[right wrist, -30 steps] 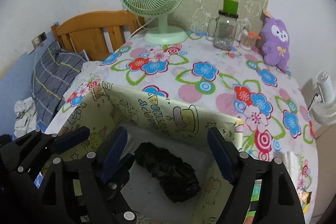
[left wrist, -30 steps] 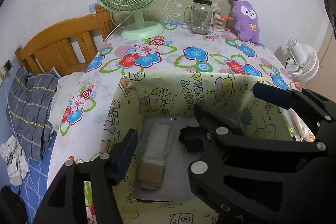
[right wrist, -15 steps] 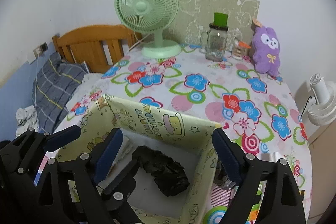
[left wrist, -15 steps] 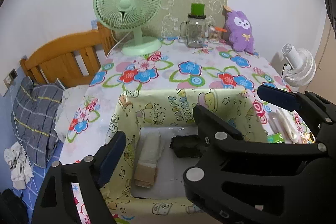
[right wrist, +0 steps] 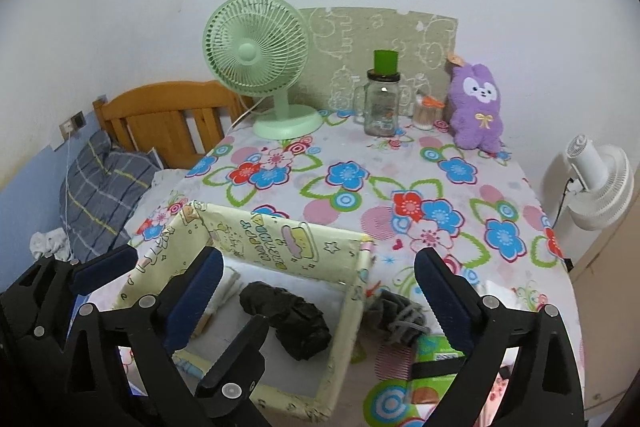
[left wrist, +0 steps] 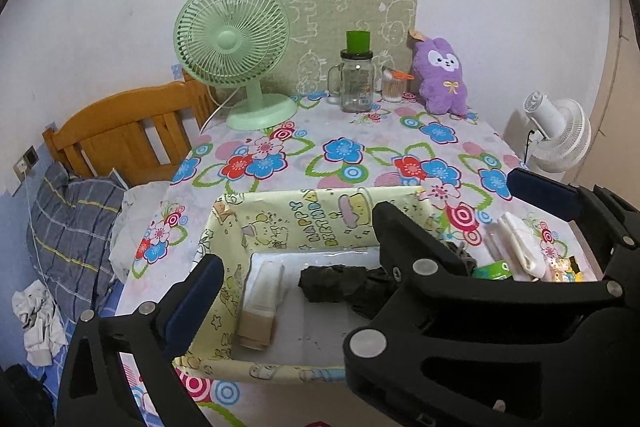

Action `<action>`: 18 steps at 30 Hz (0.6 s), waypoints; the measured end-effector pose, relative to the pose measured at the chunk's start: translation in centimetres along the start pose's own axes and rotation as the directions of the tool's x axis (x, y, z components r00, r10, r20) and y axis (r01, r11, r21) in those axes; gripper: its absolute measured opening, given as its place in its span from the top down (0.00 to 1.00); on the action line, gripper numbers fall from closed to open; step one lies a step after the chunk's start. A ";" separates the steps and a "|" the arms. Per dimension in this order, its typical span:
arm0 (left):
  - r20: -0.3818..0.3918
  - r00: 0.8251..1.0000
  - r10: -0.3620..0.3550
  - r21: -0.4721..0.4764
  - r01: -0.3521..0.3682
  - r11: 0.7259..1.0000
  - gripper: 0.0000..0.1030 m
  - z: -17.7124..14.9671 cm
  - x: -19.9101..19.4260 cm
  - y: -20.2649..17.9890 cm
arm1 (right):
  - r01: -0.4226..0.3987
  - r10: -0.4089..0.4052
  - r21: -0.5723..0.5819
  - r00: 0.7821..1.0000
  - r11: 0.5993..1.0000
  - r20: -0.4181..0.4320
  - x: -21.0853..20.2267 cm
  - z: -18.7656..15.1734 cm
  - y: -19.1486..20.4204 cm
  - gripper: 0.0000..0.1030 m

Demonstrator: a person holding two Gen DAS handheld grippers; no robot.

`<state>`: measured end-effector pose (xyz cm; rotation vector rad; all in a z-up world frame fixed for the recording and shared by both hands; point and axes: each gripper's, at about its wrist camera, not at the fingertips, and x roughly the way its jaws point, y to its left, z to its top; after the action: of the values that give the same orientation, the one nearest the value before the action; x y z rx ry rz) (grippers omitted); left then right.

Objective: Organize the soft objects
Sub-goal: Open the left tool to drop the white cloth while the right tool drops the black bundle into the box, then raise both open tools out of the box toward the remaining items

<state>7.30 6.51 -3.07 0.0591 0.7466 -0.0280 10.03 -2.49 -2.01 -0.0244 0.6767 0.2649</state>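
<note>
Looking down from the left wrist, the left gripper (left wrist: 360, 267) spreads wide, jaws opening and empty, above the yellow box (left wrist: 320, 215) on the counter (left wrist: 360, 155); a black cloth bundle (left wrist: 332, 281) and a cream roll (left wrist: 262, 303) lie inside. From the right wrist, the right gripper (right wrist: 320, 291), likewise opening and empty, hangs over the box, with a grey cloth (right wrist: 396, 311) just outside its right wall.

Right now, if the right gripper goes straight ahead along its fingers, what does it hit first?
Probably the right wall of the yellow box, or the black bundle just inside it. The right gripper is empty, jaws opening, aimed down at that corner. Depth is hard to judge through the fisheye.
</note>
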 end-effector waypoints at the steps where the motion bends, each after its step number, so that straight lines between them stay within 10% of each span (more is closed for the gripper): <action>1: 0.005 1.000 -0.001 0.002 0.001 1.000 0.00 0.0 -0.2 -0.2 | 0.003 -0.003 0.000 1.000 1.000 0.006 -0.3 0.0 -0.2 0.04; 18: 0.121 0.992 -0.033 0.042 0.028 0.999 0.00 -0.8 -4.0 -4.4 | 0.071 -0.071 0.007 0.993 0.997 0.092 -5.8 -1.5 -3.4 0.03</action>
<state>3.61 2.18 -1.14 0.0833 0.6247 -0.0753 5.69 -7.29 0.20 -0.0321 0.5833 0.1949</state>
